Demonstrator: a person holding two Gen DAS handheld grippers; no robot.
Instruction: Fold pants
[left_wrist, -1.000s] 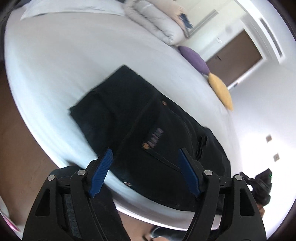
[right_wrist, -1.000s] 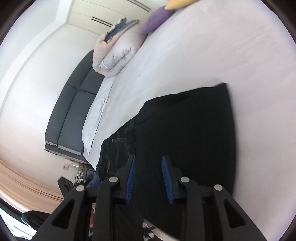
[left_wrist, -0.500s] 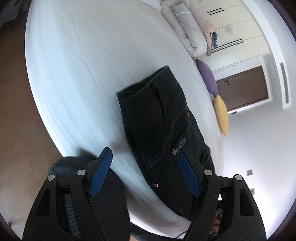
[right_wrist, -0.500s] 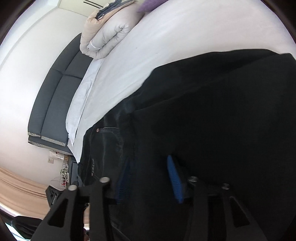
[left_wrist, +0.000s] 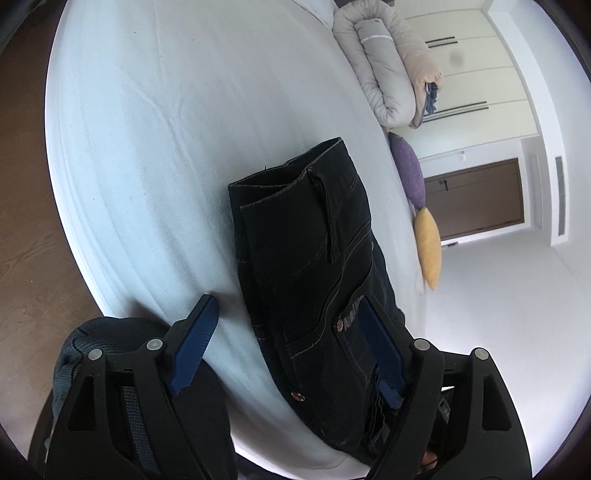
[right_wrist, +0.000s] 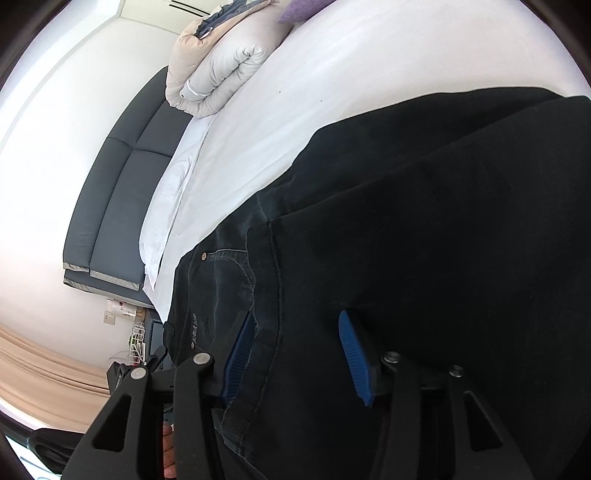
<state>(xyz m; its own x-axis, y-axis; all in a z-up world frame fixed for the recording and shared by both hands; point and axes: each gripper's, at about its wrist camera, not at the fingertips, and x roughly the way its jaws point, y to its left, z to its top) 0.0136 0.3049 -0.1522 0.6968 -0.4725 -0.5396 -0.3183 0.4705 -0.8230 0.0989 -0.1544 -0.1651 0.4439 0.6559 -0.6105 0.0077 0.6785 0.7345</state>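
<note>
Dark denim pants (left_wrist: 314, 266) lie folded in a narrow stack on the white bed (left_wrist: 155, 129), near its front edge. My left gripper (left_wrist: 288, 343) is open, its blue pads straddling the near end of the stack, just above it. In the right wrist view the pants (right_wrist: 424, 229) fill most of the frame. My right gripper (right_wrist: 295, 350) is open and low over the fabric, close to a seam by the pocket; the frames do not show if the pads touch the cloth.
A rolled duvet (left_wrist: 384, 70) lies at the head of the bed, with a purple cushion (left_wrist: 408, 170) and a yellow cushion (left_wrist: 428, 243) beside it. A dark headboard (right_wrist: 114, 206) stands behind the bed. Brown floor (left_wrist: 26, 206) lies at the left edge.
My right gripper has opened wider and dropped close to the pants. My left gripper has swung round, so the pants now run lengthwise away from it, and it has come nearer to them.
</note>
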